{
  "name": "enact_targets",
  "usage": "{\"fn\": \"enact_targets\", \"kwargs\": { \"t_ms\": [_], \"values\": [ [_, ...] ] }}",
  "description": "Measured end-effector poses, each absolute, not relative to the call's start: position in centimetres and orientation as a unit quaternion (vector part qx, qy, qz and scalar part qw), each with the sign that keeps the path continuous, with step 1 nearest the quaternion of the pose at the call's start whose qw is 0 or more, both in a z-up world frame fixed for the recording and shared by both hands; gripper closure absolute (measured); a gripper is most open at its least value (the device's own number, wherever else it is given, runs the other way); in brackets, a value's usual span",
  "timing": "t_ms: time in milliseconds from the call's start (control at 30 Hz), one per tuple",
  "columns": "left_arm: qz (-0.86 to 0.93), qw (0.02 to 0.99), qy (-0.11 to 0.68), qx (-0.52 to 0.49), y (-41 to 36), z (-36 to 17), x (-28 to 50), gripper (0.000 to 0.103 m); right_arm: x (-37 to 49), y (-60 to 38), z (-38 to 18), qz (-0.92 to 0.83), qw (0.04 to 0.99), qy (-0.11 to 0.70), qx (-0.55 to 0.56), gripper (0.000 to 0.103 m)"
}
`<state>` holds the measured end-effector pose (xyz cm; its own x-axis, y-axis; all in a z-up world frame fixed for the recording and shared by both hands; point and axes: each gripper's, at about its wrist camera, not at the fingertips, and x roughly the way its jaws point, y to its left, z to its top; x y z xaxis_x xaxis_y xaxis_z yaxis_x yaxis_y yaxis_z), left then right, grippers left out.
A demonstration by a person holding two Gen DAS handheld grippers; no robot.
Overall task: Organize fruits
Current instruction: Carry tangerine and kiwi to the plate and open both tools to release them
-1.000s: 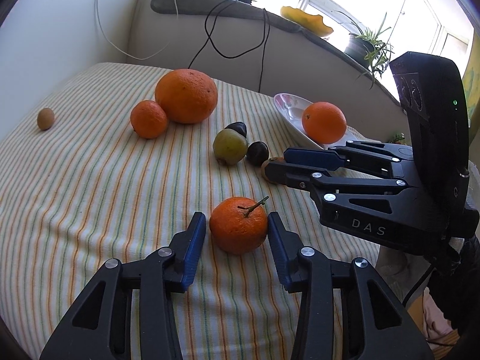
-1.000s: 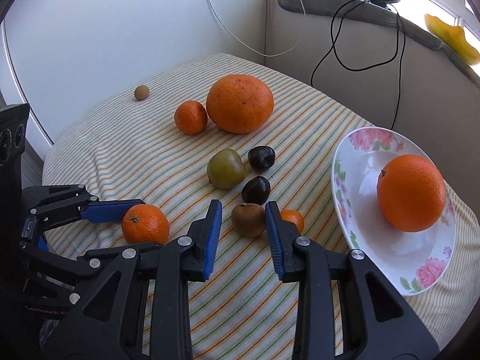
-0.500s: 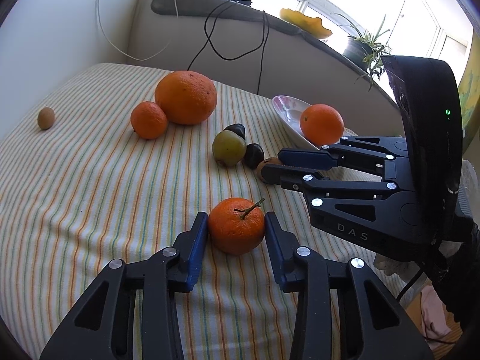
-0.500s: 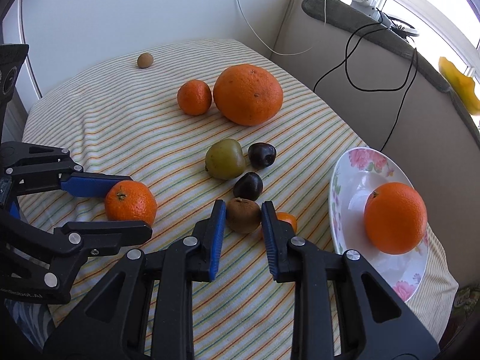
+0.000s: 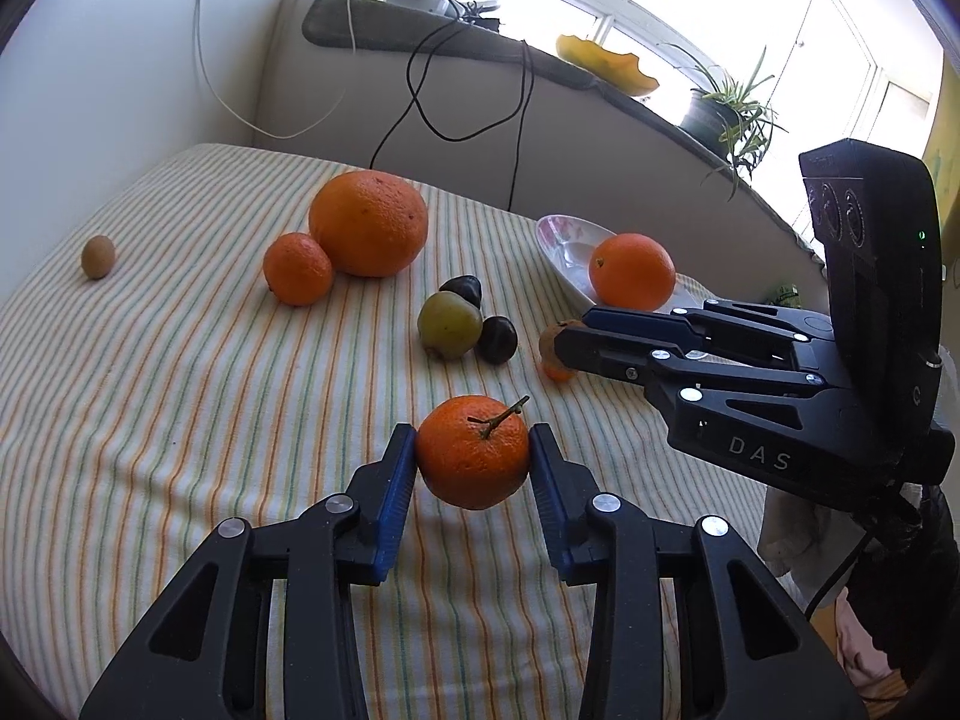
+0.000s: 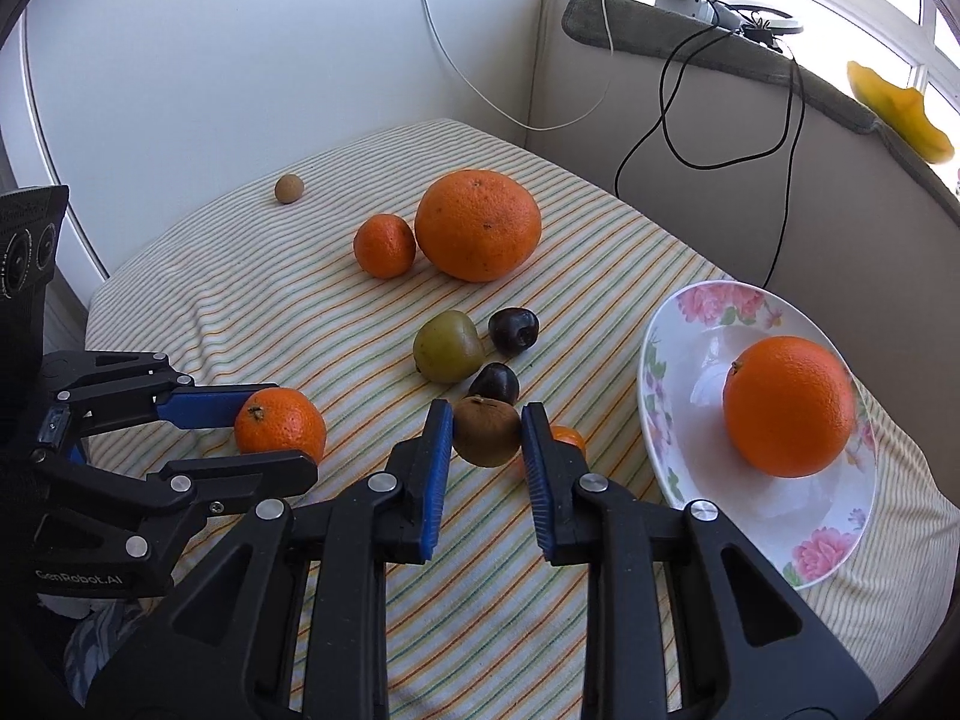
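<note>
Left wrist: tangerine (image 5: pixel 472 452) clamped between left gripper (image 5: pixel 472 468) pads.

Between my blue-padded black left fingers (image 5: pixel 399 483) sits an orange mandarin (image 5: pixel 472 450), between my right fingers (image 6: pixel 437 462) a brown kiwi (image 6: pixel 486 431), on orange-and-green striped cloth (image 5: pixel 180 396), beside a pink-flowered white plate (image 6: pixel 690 324).

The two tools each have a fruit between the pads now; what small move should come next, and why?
Probably lift both straight up a little. The left tool is shut on the stemmed mandarin and the right tool on the brown fruit, both low over the striped cloth, near the bowl.
</note>
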<state>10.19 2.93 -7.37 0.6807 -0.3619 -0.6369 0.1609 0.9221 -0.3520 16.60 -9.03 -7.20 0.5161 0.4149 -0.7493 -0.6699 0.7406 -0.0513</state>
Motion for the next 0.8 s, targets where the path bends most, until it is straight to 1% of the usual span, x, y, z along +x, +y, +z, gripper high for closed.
{"fn": "enact_targets", "kwargs": {
  "t_ms": [300, 800],
  "values": [
    [-0.155, 0.91, 0.358, -0.139, 1.7, -6.2, 11.1, 0.067, 15.8, -12.3, -5.5, 0.31, 0.869, 0.365, -0.125, 0.079],
    [-0.192, 0.91, 0.348, -0.113, -3.3, -4.5, 15.9, 0.067, 16.6, -19.6, -4.7, 0.255, 0.896, 0.356, -0.074, 0.078]
  ]
}}
